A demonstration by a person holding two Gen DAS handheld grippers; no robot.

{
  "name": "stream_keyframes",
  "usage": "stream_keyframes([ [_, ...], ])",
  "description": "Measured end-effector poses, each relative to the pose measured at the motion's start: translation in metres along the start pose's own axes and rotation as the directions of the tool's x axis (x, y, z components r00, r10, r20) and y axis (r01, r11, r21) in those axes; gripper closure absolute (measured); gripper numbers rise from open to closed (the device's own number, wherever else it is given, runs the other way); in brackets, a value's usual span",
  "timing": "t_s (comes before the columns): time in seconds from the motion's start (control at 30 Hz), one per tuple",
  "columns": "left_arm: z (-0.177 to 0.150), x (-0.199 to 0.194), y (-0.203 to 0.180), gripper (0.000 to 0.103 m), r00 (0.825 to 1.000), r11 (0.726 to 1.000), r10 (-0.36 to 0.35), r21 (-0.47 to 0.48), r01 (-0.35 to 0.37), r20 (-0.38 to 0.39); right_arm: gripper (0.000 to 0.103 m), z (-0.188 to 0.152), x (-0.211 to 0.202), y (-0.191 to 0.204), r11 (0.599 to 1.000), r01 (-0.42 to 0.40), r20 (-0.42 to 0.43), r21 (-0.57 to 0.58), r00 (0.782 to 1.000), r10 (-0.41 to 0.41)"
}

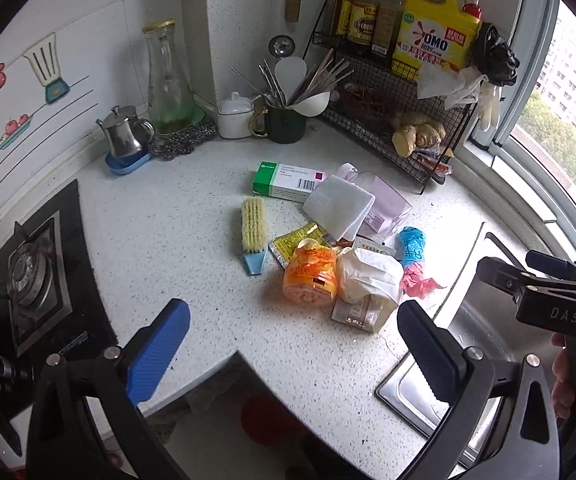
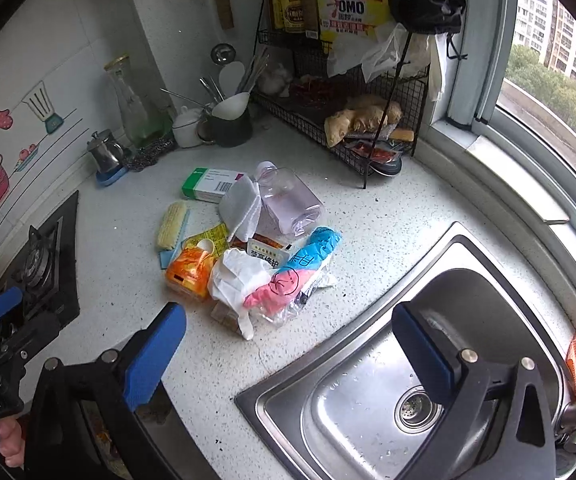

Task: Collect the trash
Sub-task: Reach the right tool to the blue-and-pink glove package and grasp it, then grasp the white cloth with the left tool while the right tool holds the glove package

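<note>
Open counter in front of and left of the trash pile; clutter behind it

Taking the trash pile [image 1: 340,256] as the landmark: the speckled counter [image 1: 175,240] to its left lies bare as far as the stove [image 1: 31,276], and the strip in front of it, toward the cameras, is also bare. Just to its right the sink [image 2: 408,360] drops away, its basin unoccupied. Behind the pile the wire rack [image 1: 400,120], the mug of utensils [image 1: 285,120], the white jar [image 1: 235,114], the glass carafe [image 1: 165,80] and the small metal pot [image 1: 124,134] crowd the wall. Both grippers, fingers spread wide, hang short of the pile.
</note>
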State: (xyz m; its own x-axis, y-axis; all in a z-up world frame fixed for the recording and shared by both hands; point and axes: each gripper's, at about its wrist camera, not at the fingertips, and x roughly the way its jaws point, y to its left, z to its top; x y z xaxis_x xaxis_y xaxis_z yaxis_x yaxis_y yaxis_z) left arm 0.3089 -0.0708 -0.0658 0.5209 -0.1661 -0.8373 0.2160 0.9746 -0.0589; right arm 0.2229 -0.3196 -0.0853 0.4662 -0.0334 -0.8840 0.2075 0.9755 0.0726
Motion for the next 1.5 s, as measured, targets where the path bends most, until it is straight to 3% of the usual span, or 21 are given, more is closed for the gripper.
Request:
stream_keyframes([
  [0.23,0.025,0.070,-0.008,0.000,0.995,0.999,0.019,0.044,-0.014,-0.102,0.001,0.028,0.077,-0.014,0.999,0.022,-0.132,0.031,0.991,-0.017],
  [0.4,0.024,0.105,-0.009,0.000,0.984,0.998,0.030,0.057,-0.021,-0.173,0.001,0.025,0.121,-0.017,0.998,0.025,-0.267,0.061,0.964,-0.008],
  [0.57,0.021,0.115,-0.009,0.000,0.978,0.998,0.026,0.056,-0.015,-0.205,0.016,0.013,0.131,-0.018,0.997,0.005,-0.339,0.079,0.940,0.022],
  [0.6,0.021,0.115,-0.010,0.000,0.978,0.998,0.029,0.059,-0.017,-0.206,0.025,0.011,0.130,-0.018,0.997,-0.003,-0.346,0.082,0.938,0.031],
  [0.63,0.021,0.115,-0.010,0.000,0.978,0.998,0.031,0.062,-0.018,-0.207,0.037,0.009,0.128,-0.019,0.996,-0.008,-0.348,0.084,0.937,0.037],
  [0.7,0.022,0.114,-0.012,0.000,0.978,0.998,0.030,0.066,-0.017,-0.205,0.049,0.005,0.122,-0.019,0.996,-0.012,-0.345,0.086,0.938,0.041],
  [0.97,0.015,0.102,-0.023,0.000,0.979,0.996,0.002,0.085,0.015,-0.204,0.069,-0.011,0.073,-0.026,0.995,-0.045,-0.284,0.089,0.956,0.069],
  [1.03,0.013,0.102,-0.028,0.000,0.978,0.995,-0.007,0.093,0.027,-0.208,0.086,-0.018,0.063,-0.036,0.996,-0.035,-0.270,0.077,0.961,0.055],
  [1.27,0.011,0.107,-0.052,0.000,0.973,0.991,-0.047,0.113,0.074,-0.226,0.089,-0.027,0.022,-0.043,0.997,-0.043,-0.220,0.064,0.974,0.056],
  [1.5,0.015,0.130,-0.078,0.000,0.960,0.986,-0.063,0.129,0.101,-0.273,0.089,-0.018,0.014,-0.061,0.998,-0.047,-0.186,0.041,0.981,0.054],
])
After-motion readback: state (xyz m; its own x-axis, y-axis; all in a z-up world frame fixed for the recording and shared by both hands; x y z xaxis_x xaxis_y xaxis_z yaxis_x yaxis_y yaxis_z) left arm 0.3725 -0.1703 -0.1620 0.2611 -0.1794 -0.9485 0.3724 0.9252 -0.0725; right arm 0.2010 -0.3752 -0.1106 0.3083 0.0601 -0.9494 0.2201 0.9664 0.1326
